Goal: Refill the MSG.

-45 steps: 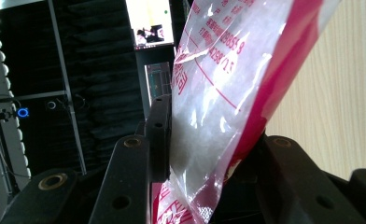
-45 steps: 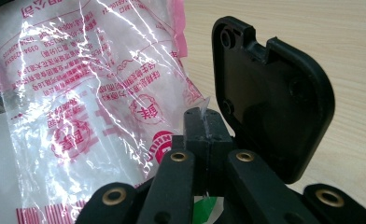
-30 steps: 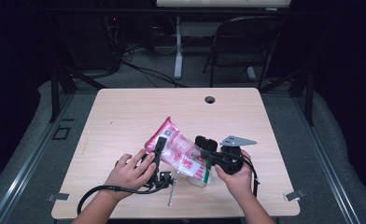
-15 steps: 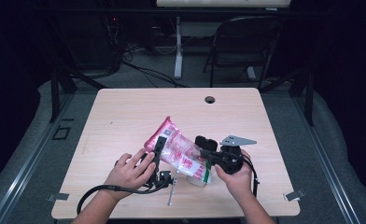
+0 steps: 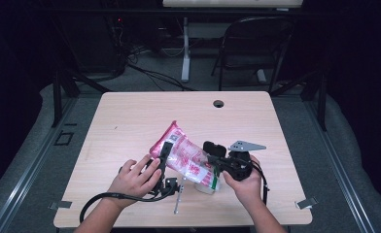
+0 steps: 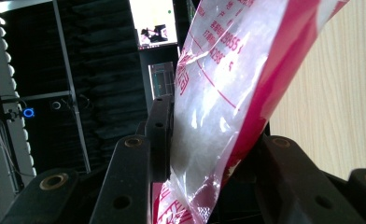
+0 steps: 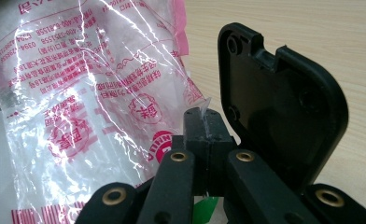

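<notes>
Nothing has moved: the left gripper point(image 5: 165, 156) and right gripper point(image 7: 204, 122) both keep pinching the pink-and-clear plastic bag point(image 5: 186, 158), probably ready to tear it open.

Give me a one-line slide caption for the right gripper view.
Right gripper shut on the edge of a pink-printed clear plastic bag, above a light wooden table.

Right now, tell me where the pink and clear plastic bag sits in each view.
High view: the bag lies tilted at the table's near middle, between the two hands.
Left gripper view: it rises from bottom centre to the top right, held between the jaws.
Right gripper view: it fills the left half, its edge pinched by the shut jaws.
Shared landmark: the light wooden table.
</notes>
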Motion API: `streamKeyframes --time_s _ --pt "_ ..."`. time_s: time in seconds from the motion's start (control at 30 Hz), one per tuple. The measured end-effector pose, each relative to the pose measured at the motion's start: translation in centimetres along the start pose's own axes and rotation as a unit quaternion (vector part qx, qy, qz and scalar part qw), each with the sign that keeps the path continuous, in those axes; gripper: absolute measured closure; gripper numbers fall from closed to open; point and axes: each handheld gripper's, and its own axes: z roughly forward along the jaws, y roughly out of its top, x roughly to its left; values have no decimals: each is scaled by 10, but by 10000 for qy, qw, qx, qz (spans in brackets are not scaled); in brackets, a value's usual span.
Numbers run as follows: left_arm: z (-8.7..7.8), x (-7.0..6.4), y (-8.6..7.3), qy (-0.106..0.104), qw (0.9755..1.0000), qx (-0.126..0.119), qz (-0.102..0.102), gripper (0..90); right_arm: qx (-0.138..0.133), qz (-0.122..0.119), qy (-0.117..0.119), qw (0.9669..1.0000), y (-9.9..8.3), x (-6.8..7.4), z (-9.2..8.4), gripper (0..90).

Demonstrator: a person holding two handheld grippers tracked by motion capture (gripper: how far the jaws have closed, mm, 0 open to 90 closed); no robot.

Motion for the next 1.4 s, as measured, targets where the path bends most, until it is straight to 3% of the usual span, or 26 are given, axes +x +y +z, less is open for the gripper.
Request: streamKeyframes --time_s 1.4 --pt "-1 2 2 73 9999 -87 125 668 -15 22 -33 10000 -1 0 1 900"
